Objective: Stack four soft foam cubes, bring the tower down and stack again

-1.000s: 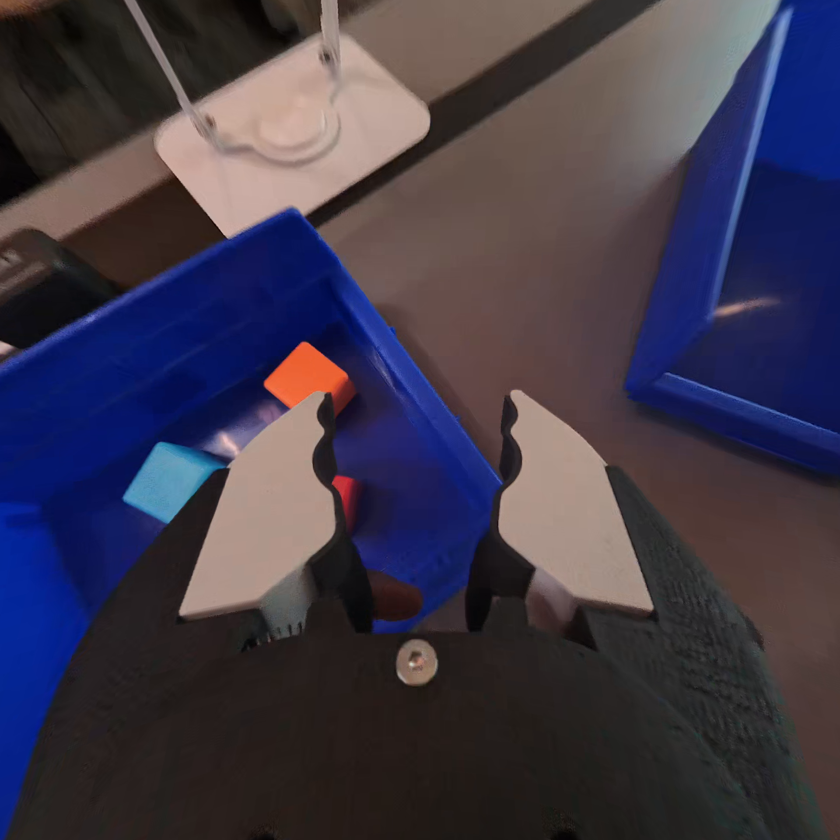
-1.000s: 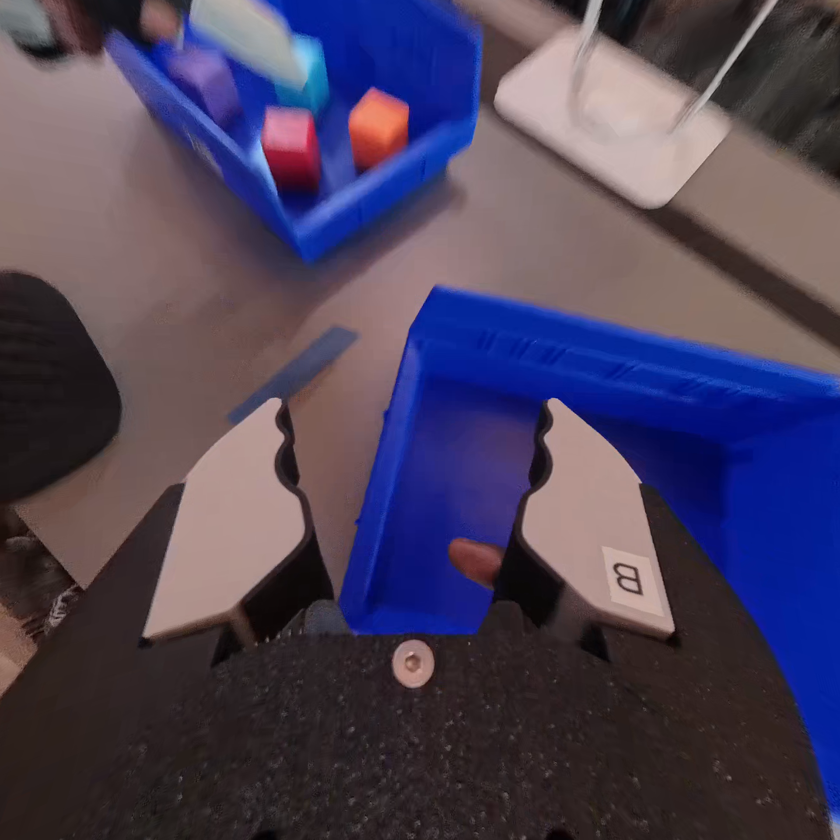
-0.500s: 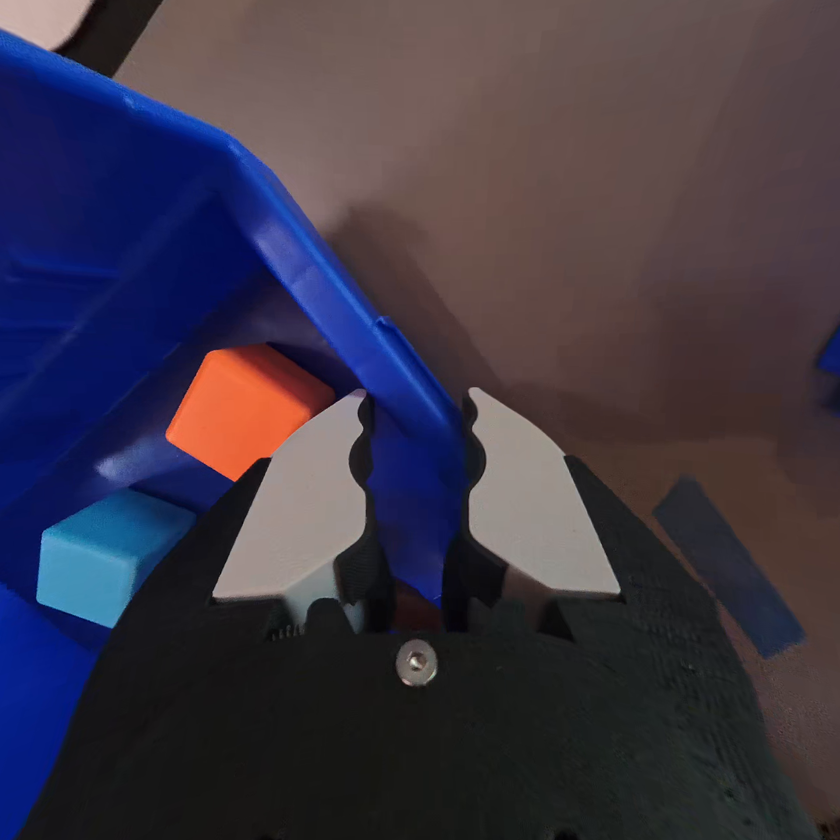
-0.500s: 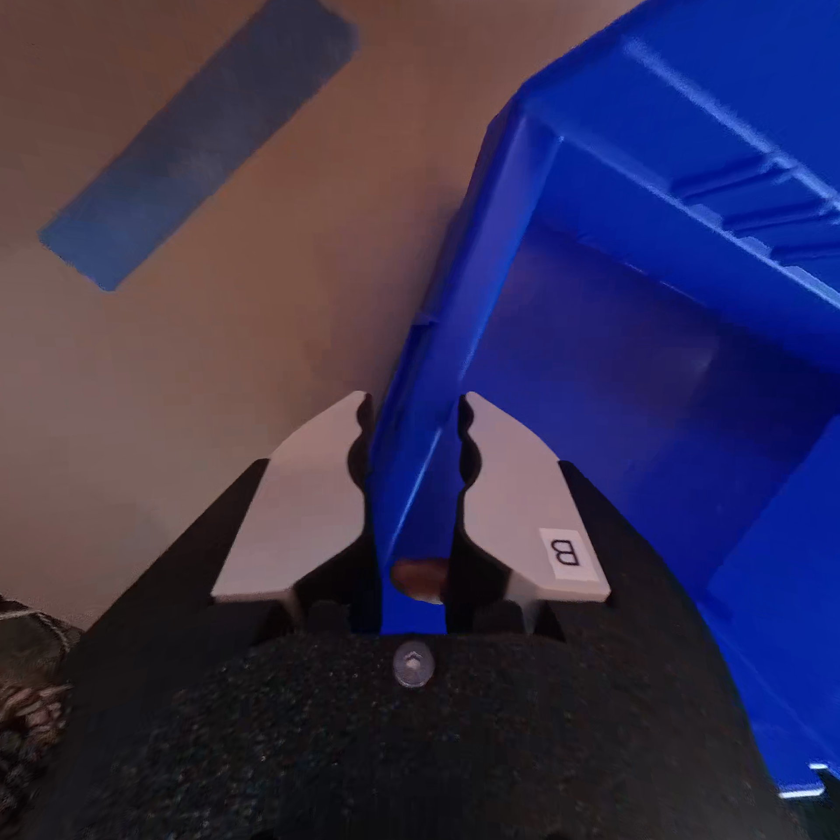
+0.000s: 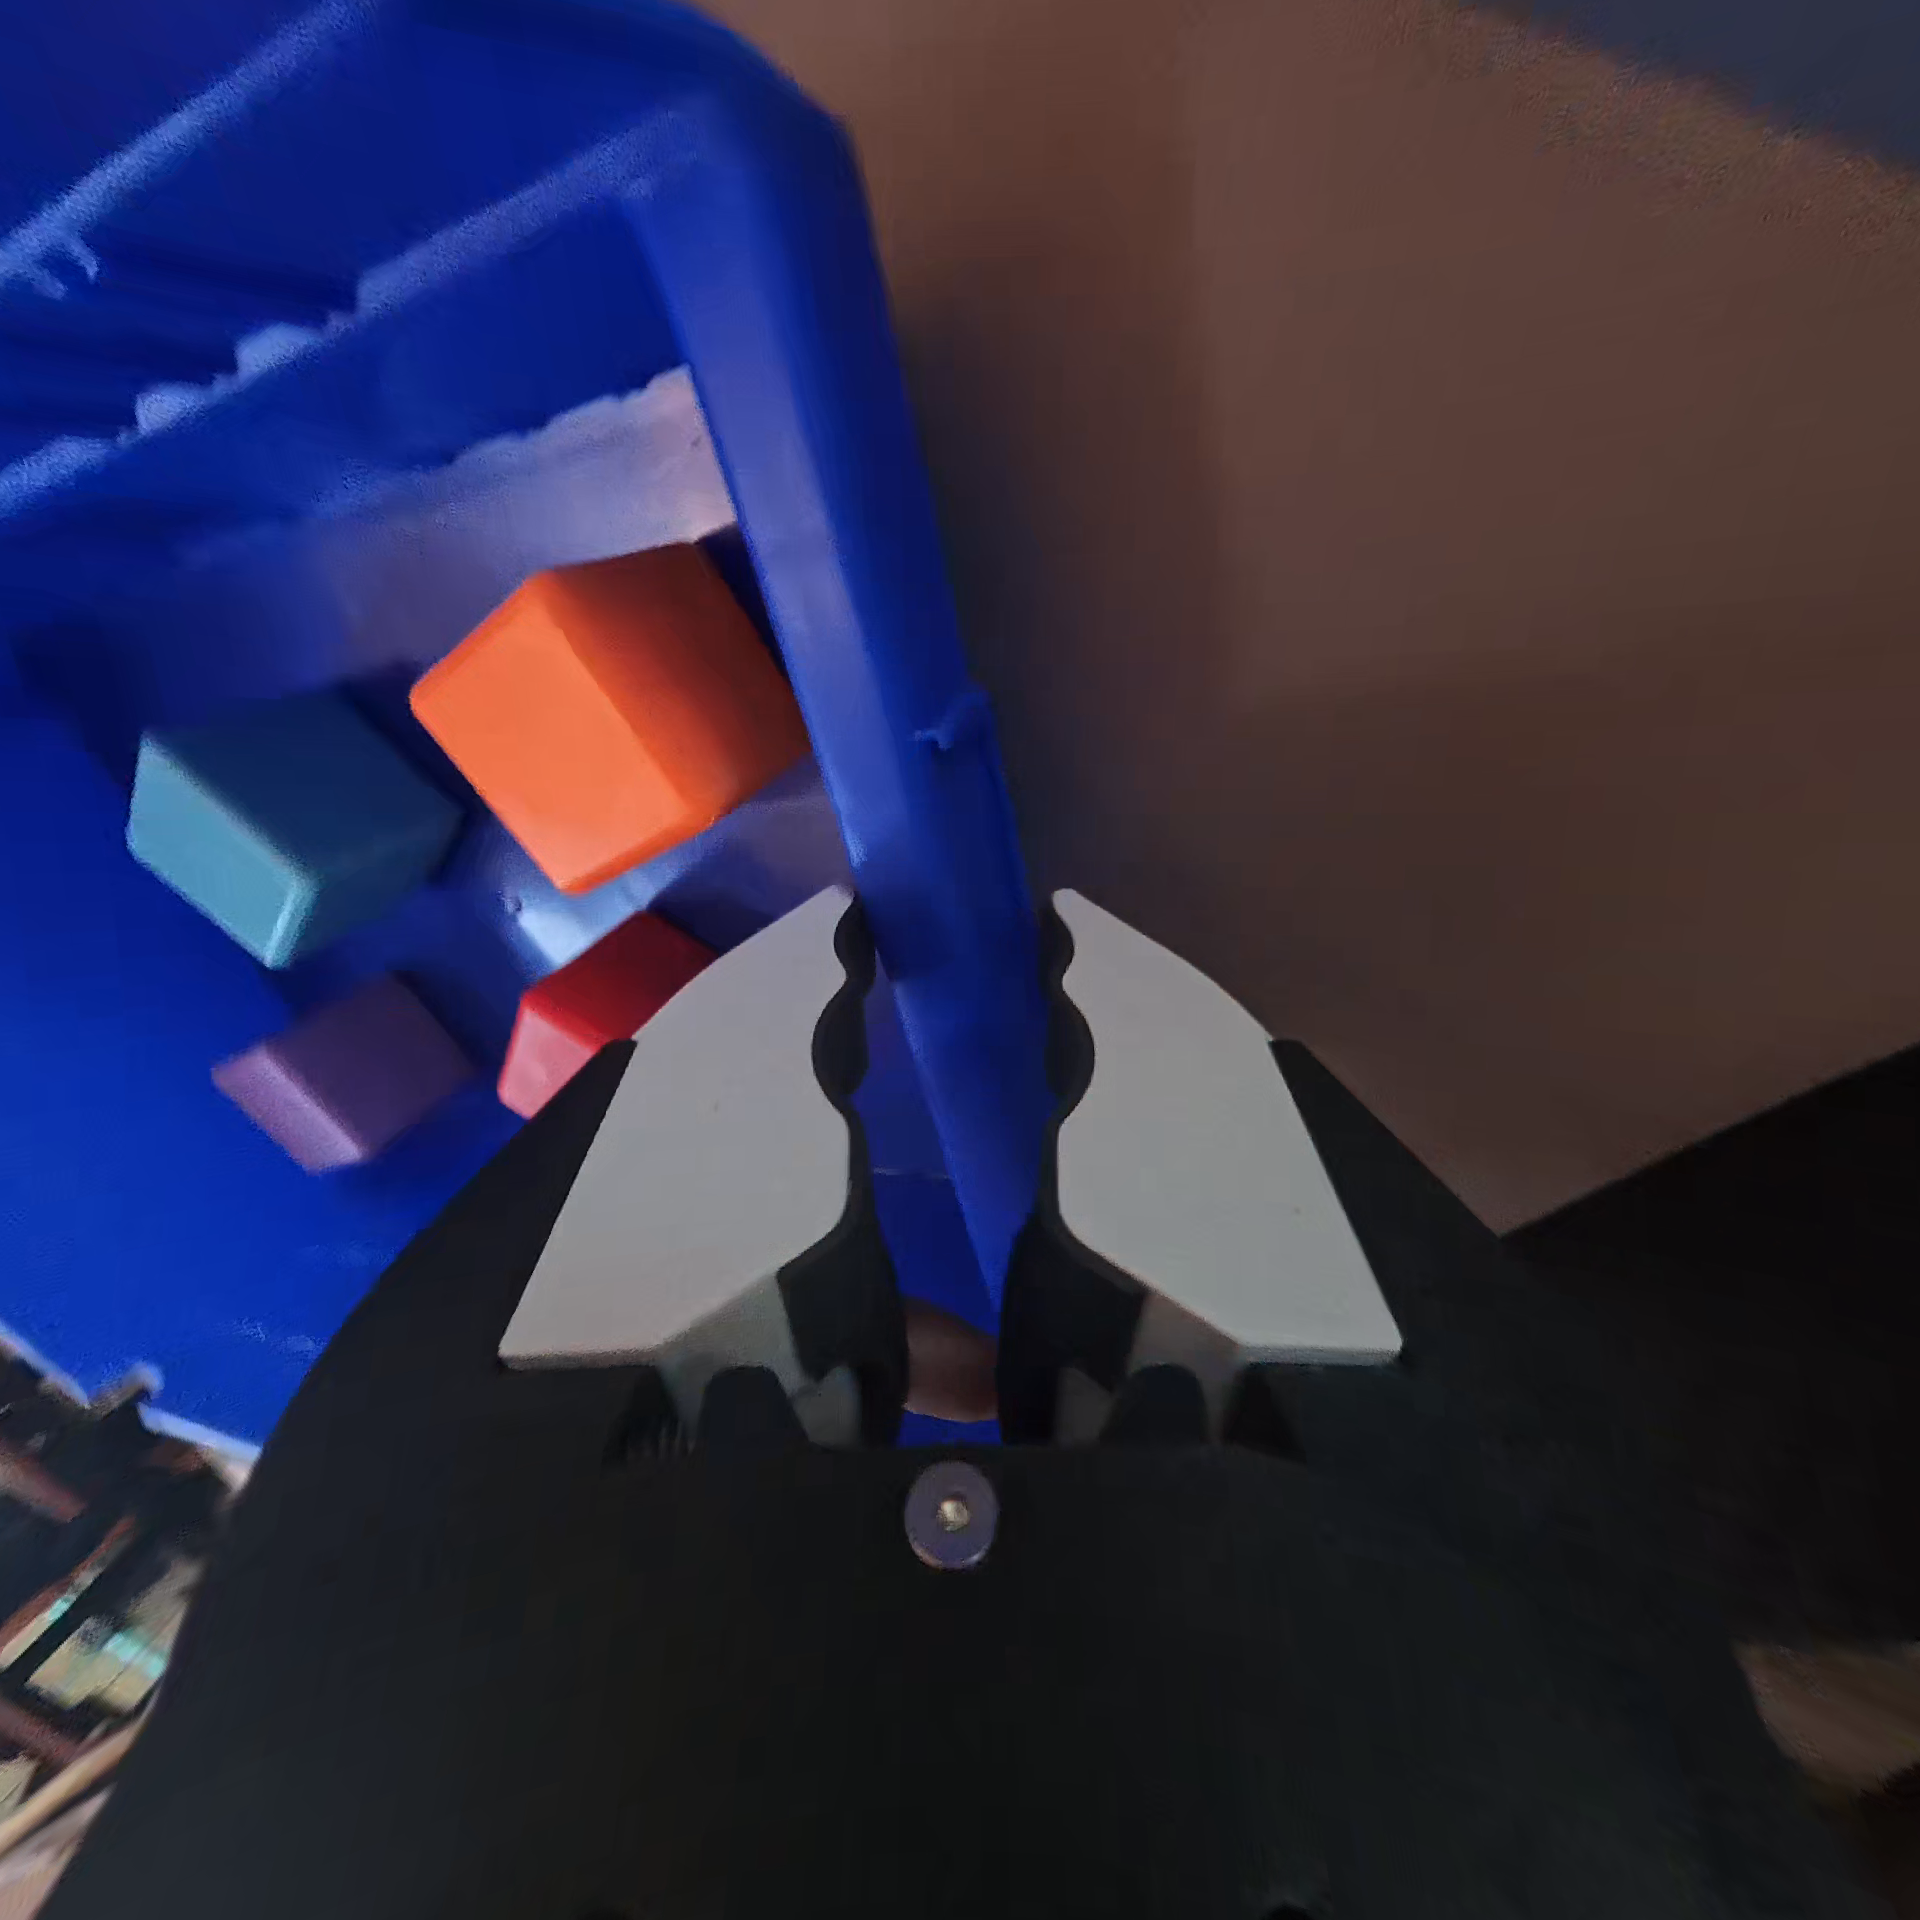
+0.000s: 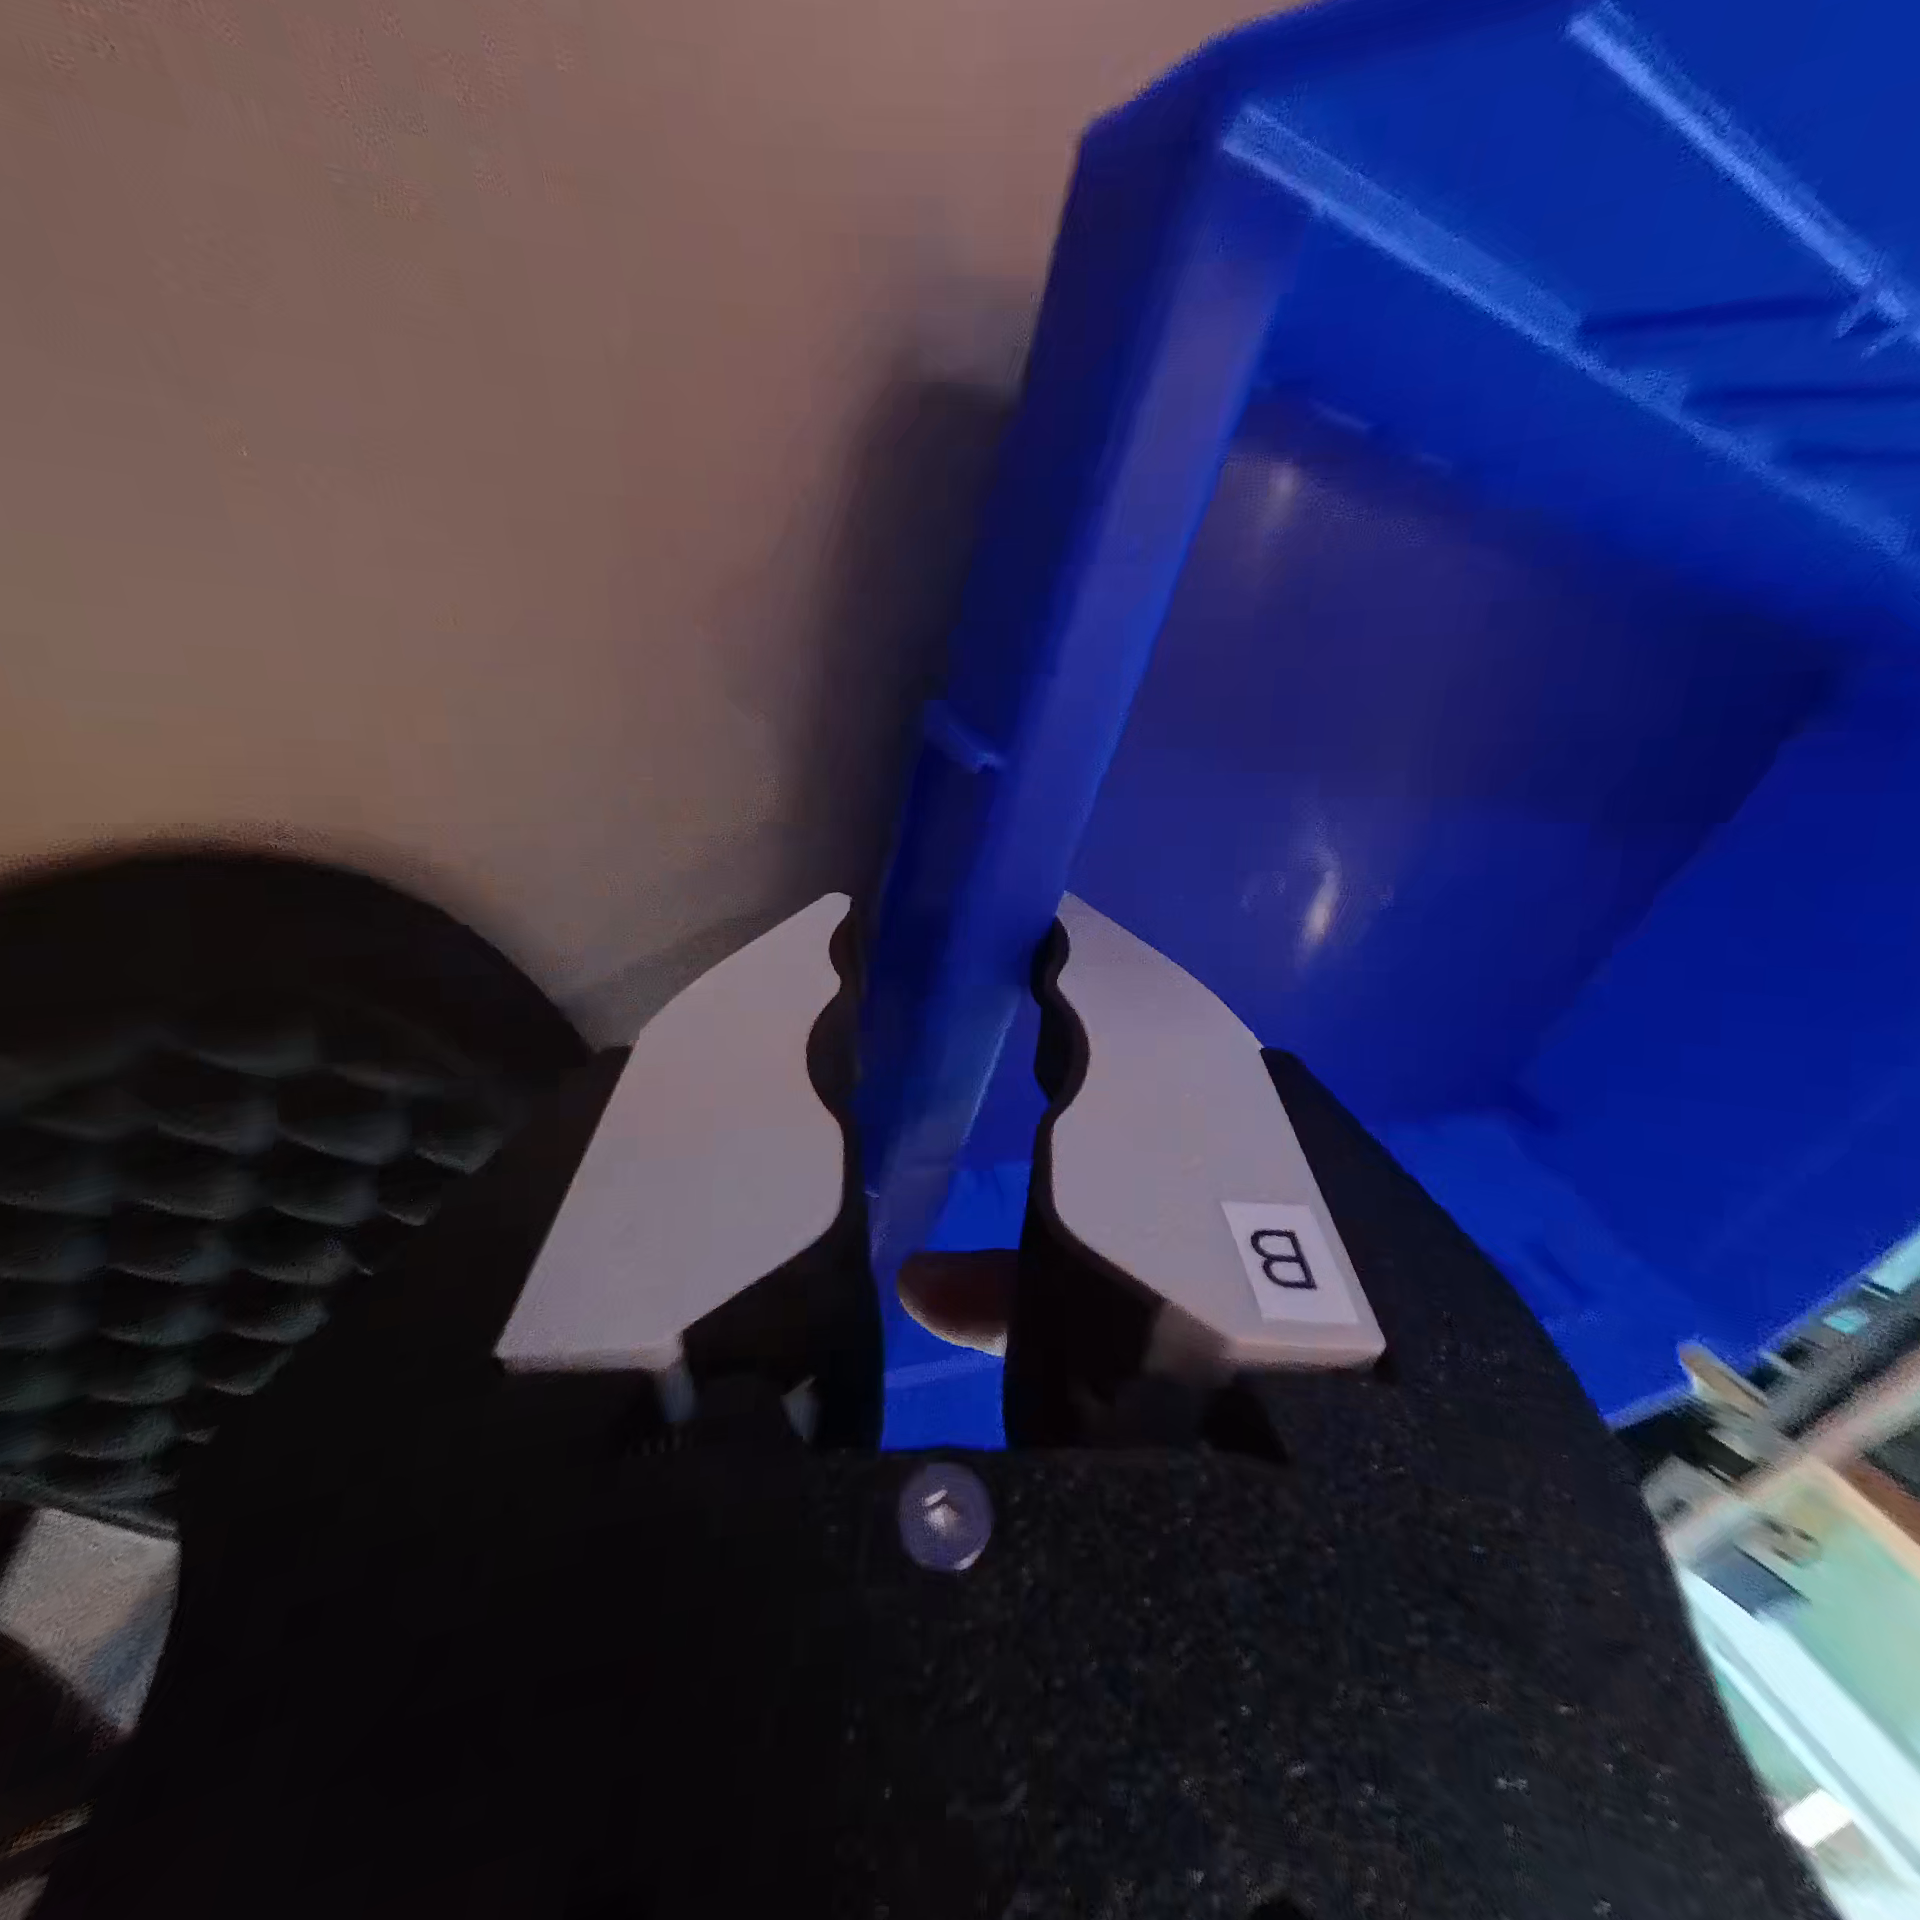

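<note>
So the four foam cubes are all sitting loose in the blue bin [image 5: 800,582] on my left side, none stacked. The orange cube [image 5: 603,727] is just beyond and left of my left fingertips, hard up near the bin wall. The teal cube [image 5: 281,821] is further left of it, the red cube [image 5: 592,997] is tucked right against my left finger, partly hidden behind it, and the purple cube [image 5: 343,1070] is left of the red one.

My left gripper [image 5: 951,925] is clamped on that bin's side wall, one finger inside, one outside, wall running straight up between them. The bin looks tipped in the view.

Same deal on the other side: my right gripper [image 6: 945,925] is pinching the side wall of a second blue bin [image 6: 1101,582], left finger outside, right finger inside. I can't see anything in the part of that bin that shows. Brown tabletop [image 6: 468,416] off to the left of the fingers.
</note>
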Motion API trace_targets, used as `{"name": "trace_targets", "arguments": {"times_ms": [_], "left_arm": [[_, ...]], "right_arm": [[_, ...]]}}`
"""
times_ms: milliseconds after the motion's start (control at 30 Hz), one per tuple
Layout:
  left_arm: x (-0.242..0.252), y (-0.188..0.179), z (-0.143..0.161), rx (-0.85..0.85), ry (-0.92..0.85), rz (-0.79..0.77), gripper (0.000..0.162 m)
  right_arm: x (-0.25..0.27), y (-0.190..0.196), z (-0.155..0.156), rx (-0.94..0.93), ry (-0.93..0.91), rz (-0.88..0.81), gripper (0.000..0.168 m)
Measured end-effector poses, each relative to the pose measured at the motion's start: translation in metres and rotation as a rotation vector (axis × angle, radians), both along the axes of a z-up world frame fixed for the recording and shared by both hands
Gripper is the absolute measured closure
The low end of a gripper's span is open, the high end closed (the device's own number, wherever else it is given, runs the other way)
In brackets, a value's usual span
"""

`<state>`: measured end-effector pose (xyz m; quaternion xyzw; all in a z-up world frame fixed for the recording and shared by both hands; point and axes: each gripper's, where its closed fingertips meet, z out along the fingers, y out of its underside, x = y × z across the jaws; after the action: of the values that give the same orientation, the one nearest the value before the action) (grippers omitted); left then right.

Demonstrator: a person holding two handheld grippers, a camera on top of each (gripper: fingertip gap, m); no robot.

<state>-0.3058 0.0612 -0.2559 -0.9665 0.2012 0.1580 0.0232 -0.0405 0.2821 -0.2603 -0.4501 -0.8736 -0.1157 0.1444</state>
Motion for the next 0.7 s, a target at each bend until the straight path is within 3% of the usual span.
{"name": "trace_targets", "arguments": {"times_ms": [167, 400, 700], "left_arm": [[-0.005, -0.066, -0.001, 0.009, 0.116, 0.028, 0.133], [0.004, -0.140, -0.001, -0.005, 0.098, 0.045, 0.129], [0.008, -0.178, -0.001, 0.086, 0.087, 0.121, 0.130]], "right_arm": [[0.038, 0.048, 0.001, 0.167, -0.049, 0.073, 0.140], [0.078, 0.069, 0.001, 0.149, -0.023, 0.076, 0.139], [0.106, 0.070, 0.001, 0.153, -0.012, 0.034, 0.139]]}}
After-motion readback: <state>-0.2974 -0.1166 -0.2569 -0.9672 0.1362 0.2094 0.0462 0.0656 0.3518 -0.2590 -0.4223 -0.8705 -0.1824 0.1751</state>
